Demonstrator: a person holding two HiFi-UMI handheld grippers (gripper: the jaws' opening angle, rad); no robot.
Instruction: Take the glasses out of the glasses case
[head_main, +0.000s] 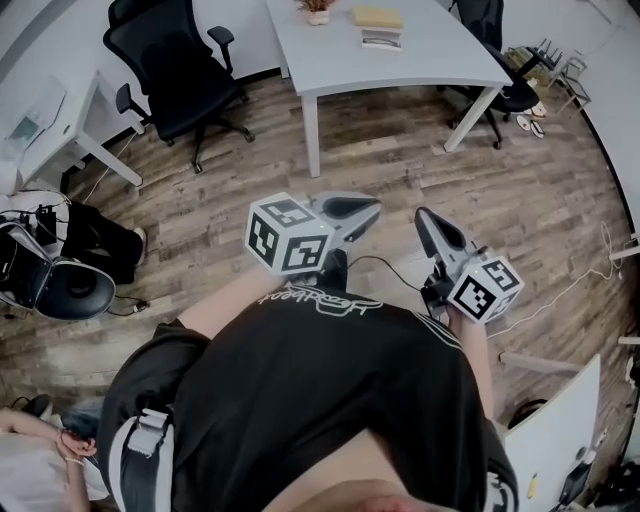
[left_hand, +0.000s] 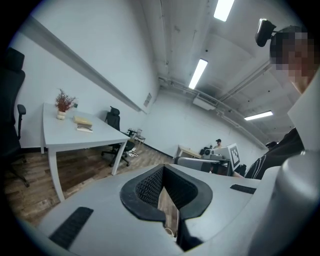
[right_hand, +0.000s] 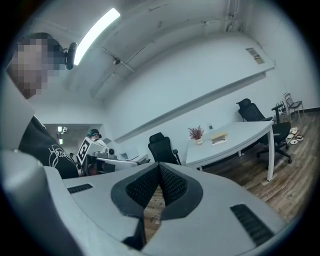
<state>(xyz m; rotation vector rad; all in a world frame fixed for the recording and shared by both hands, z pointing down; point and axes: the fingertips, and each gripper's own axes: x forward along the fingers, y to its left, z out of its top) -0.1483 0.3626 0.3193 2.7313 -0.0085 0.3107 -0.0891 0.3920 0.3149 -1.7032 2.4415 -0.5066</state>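
Holding the left tongs (head_main: 360, 210) and right tongs (head_main: 428, 225) side by side close to the chest, both clenched tip to tip on nothing, pointing toward 12 o'clock over the wood floor (head_main: 400, 180). Well apart at 12 o'clock, on the white tabletop (head_main: 430, 60): a tan flat thing (head_main: 378, 17), possibly the glasses case, too small to tell, beside a small stack (head_main: 382, 40)

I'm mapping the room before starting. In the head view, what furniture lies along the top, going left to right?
White side desk → black wheeled office chair → large white table.
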